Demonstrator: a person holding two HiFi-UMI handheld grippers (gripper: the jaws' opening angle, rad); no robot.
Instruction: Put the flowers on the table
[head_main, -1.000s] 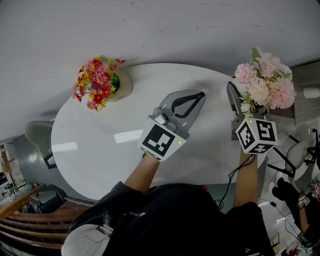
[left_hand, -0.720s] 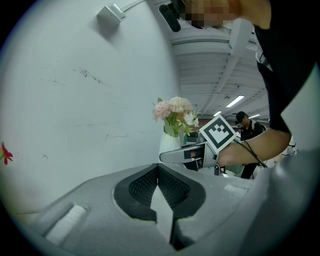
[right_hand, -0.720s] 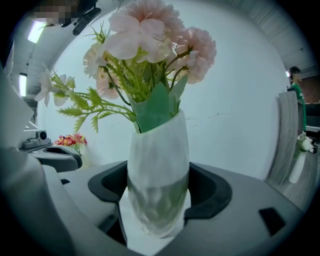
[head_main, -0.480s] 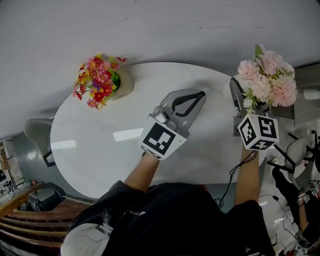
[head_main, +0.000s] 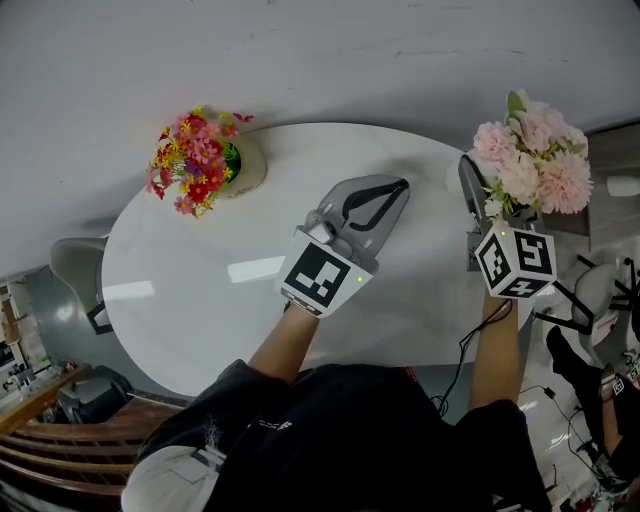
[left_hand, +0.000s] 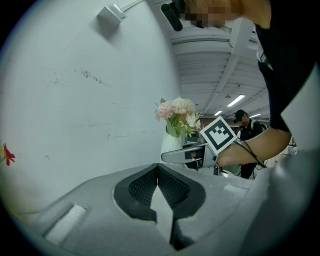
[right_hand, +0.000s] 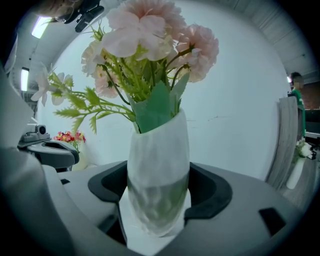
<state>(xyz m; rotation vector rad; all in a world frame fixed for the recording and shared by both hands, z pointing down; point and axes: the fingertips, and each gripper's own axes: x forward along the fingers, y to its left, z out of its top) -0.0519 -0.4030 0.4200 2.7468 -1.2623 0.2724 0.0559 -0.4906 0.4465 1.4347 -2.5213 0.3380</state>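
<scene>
Pink flowers (head_main: 530, 165) stand in a white vase (right_hand: 159, 170) over the right edge of the round white table (head_main: 200, 290). My right gripper (head_main: 488, 200) is shut on the vase, one jaw on each side of its lower body; whether the base rests on the table is hidden. In the left gripper view the same bouquet (left_hand: 177, 110) and right gripper (left_hand: 185, 156) show ahead. My left gripper (head_main: 400, 186) hovers over the table's middle, shut, its tips meeting with nothing between them (left_hand: 158, 167).
A pot of red and yellow flowers (head_main: 195, 165) stands at the table's far left edge, close to the wall. A grey chair (head_main: 75, 265) is at the table's left, another chair (head_main: 600, 300) at the right. A person (left_hand: 245, 130) stands in the background.
The right gripper has carried the vase of pink flowers slightly up and to the right, then held still. The left gripper has barely moved.
</scene>
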